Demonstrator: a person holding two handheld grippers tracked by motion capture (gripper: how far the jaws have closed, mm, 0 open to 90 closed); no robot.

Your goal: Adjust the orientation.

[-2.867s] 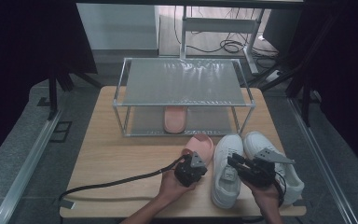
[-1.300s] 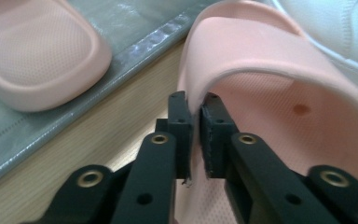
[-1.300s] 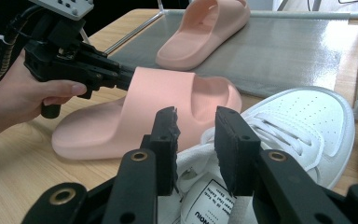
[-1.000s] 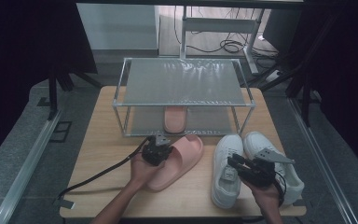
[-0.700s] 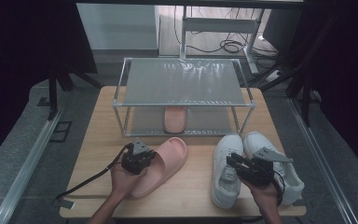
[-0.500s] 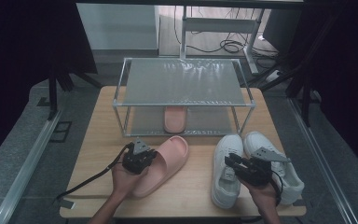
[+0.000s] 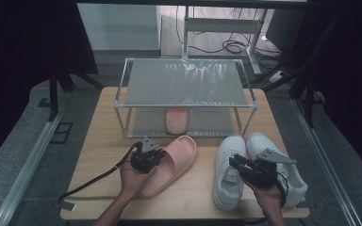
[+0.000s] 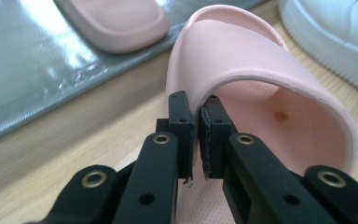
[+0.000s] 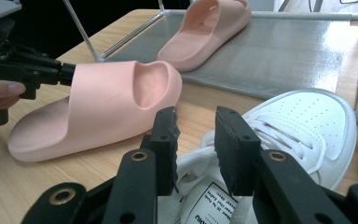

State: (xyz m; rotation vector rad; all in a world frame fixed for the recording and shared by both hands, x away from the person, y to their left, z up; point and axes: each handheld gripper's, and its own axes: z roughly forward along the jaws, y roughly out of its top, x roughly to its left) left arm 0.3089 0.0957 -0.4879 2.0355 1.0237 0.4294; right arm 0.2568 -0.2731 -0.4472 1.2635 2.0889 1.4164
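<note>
Pinching the strap edge of the pink foam slide sandal (image 7: 172, 162) with the left gripper (image 8: 193, 116), fingers nearly closed on it; sandal lying on the wooden bench (image 7: 99, 136) just before the two-tier wire shelf rack (image 7: 184, 84), where its matching pink sandal (image 7: 176, 120) sits; probably best steered toe-first alongside it, keeping grip firm; right gripper (image 9: 196, 149) part-open, holding nothing, over the white lace-up sneaker (image 9: 303, 126).

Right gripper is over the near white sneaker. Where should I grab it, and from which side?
Grip the left white sneaker by its tongue, coming from above at the heel end: it stands up from the opening, thin enough for the right gripper, whose open jaws already straddle it.
</note>
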